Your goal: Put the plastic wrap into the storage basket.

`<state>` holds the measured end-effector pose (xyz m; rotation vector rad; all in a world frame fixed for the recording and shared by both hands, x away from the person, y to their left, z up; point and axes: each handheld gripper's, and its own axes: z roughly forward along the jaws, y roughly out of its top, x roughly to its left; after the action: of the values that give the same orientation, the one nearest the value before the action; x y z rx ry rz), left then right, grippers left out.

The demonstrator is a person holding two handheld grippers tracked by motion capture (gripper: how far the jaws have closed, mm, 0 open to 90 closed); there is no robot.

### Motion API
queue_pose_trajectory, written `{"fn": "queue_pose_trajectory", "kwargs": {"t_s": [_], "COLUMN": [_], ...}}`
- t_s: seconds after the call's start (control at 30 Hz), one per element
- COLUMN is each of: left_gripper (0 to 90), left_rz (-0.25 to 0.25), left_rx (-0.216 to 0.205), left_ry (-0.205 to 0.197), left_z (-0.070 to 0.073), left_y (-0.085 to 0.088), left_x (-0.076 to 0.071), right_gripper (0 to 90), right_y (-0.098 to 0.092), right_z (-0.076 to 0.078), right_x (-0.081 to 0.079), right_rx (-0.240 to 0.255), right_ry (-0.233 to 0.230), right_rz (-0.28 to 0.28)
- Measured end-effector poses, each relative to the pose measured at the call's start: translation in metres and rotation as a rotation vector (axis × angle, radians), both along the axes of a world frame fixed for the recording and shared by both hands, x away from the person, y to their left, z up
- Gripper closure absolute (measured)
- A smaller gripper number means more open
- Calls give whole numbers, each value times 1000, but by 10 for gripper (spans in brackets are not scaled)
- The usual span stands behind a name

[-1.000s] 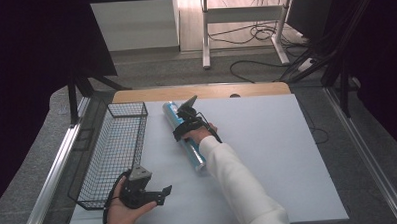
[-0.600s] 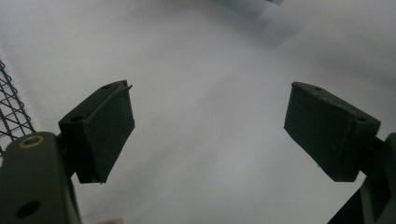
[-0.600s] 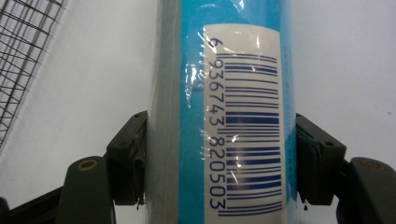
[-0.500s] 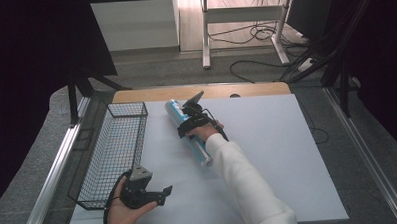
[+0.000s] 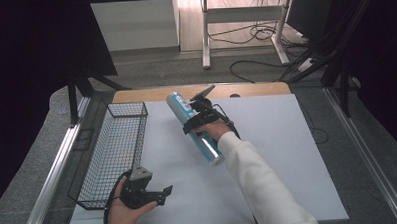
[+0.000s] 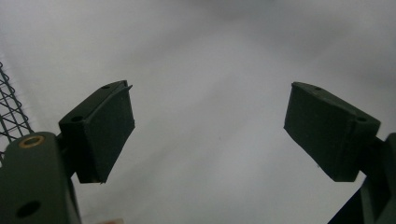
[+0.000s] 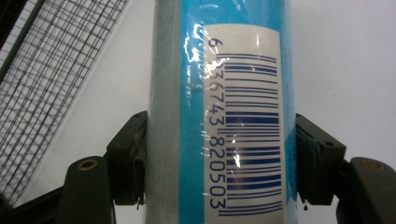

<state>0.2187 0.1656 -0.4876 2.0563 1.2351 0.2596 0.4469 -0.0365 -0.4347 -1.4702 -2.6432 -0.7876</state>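
Observation:
A long blue tube (image 5: 194, 127) with a shiny wrap lies at a slant over the white mat (image 5: 283, 154). My right gripper (image 5: 199, 119) is shut on its middle. In the right gripper view both jaws press the sides of the tube (image 7: 224, 107), whose white barcode label (image 7: 245, 140) faces the camera. My left gripper (image 5: 162, 193) rests low near the mat's front left corner, open. The left gripper view has its fingers (image 6: 105, 128) spread wide over bare white mat, nothing between them.
A black wire basket (image 5: 113, 150) stands along the mat's left edge, near both grippers; its mesh (image 7: 42, 79) lies left of the tube in the right gripper view. A wooden strip (image 5: 151, 95) borders the mat's far edge. Metal rails run along both table sides.
The right gripper has carried the tube a little farther away and up, its far end now past the mat's far edge. The left gripper has stayed put.

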Motion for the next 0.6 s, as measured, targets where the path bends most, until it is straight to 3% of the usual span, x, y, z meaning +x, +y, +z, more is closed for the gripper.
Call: {"fn": "queue_pose_trajectory", "kwargs": {"t_s": [0.4, 0.6], "left_gripper": [159, 158], "left_rz": [2, 10], "left_rx": [-15, -26], "left_ry": [5, 5], "left_z": [-1, -1], "left_y": [1, 1], "left_x": [1, 1], "right_gripper": [319, 320], "right_y": [-27, -44], "right_z": [28, 30], "right_x": [-39, -56], "right_rx": [46, 63], "right_ry": [-50, -70], "right_rz": [55, 71]}}
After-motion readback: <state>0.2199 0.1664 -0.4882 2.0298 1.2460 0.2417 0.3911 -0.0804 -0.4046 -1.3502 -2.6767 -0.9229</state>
